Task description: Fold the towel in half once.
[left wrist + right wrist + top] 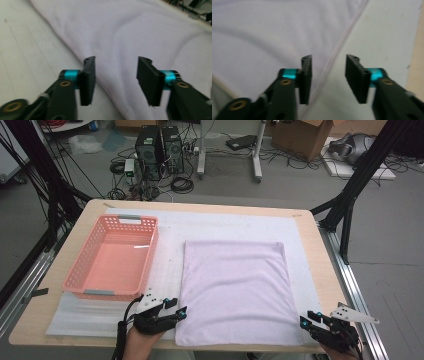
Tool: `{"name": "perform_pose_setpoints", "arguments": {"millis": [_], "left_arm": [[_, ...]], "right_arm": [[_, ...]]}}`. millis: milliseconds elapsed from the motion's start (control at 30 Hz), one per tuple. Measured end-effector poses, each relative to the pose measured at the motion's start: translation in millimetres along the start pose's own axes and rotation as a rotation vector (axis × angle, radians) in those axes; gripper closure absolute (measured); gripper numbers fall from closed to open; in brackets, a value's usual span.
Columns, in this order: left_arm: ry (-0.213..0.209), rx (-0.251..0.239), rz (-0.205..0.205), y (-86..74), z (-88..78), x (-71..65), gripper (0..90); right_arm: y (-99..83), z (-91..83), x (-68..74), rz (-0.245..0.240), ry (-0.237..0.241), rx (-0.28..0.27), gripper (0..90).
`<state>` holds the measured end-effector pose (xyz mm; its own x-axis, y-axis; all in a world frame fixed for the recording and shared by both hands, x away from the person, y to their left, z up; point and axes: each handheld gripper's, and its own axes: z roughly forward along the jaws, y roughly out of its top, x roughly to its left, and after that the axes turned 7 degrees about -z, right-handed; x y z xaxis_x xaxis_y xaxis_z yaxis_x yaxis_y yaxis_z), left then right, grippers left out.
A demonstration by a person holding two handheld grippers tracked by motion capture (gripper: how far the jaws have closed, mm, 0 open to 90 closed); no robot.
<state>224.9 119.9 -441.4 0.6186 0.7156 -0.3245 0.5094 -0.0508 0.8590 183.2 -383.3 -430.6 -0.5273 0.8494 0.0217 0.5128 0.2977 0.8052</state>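
L gripper (176, 310) and R gripper (311, 321), jaws spread and empty, flank near corners of one lilac towel (235, 290); one pink basket (112, 257) alongside.

The table (305, 227) is pale wood with rounded corners. A white mat (170, 245) covers most of its top (bare wood shows along the edges). On the mat lie 2 things: a pink basket (90, 265) at the left and a lilac towel (235, 290) spread flat just beside it at the right.
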Motion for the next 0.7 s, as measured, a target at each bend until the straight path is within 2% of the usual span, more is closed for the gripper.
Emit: {"name": "perform_pose_setpoints", "arguments": {"millis": [33,67,133,200,233,300,367,400,433,533,633,700], "left_arm": [[-0.016,-0.038,0.013,3.1,2.1,0.8,43.8],[-0.024,-0.056,0.017,5.0,3.5,1.5,40.6],[-0.043,-0.094,0.024,9.9,7.2,4.1,40.0],[-0.06,-0.123,0.016,14.1,9.8,7.5,37.2],[-0.072,-0.13,0.027,15.7,11.0,9.6,37.4],[-0.093,-0.131,0.078,17.9,14.7,13.3,36.8],[-0.083,-0.147,0.104,19.0,18.1,15.8,31.1],[-0.074,-0.154,0.114,19.7,19.1,16.8,31.2],[-0.068,-0.148,0.11,20.8,19.7,18.4,31.2],[-0.084,-0.135,0.048,22.5,20.9,22.4,27.0],[-0.05,-0.135,0.058,21.4,20.4,22.6,22.6],[-0.053,-0.138,0.055,21.3,19.5,22.0,20.8]], "right_arm": [[2.2,0.5,0.1,-0.011,-0.008,-0.025,48.8],[5.3,1.4,0.6,-0.032,-0.02,-0.052,45.6],[9.9,3.0,1.0,-0.063,-0.038,-0.088,42.1],[15.8,5.6,1.0,-0.075,-0.057,-0.123,38.0],[18.8,7.6,-0.4,-0.083,-0.065,-0.132,36.4],[23.9,12.3,-2.1,-0.091,-0.086,-0.144,33.1],[27.3,17.5,-3.3,-0.094,-0.094,-0.143,29.5],[28.5,20.2,-3.7,-0.094,-0.097,-0.14,27.9],[29.6,22.9,-4.3,-0.094,-0.097,-0.137,26.1],[32.0,29.3,-5.3,-0.1,-0.095,-0.13,23.3],[32.3,31.5,-6.0,-0.103,-0.091,-0.124,21.7],[32.8,31.8,-7.8,-0.104,-0.093,-0.134,20.9]]}}
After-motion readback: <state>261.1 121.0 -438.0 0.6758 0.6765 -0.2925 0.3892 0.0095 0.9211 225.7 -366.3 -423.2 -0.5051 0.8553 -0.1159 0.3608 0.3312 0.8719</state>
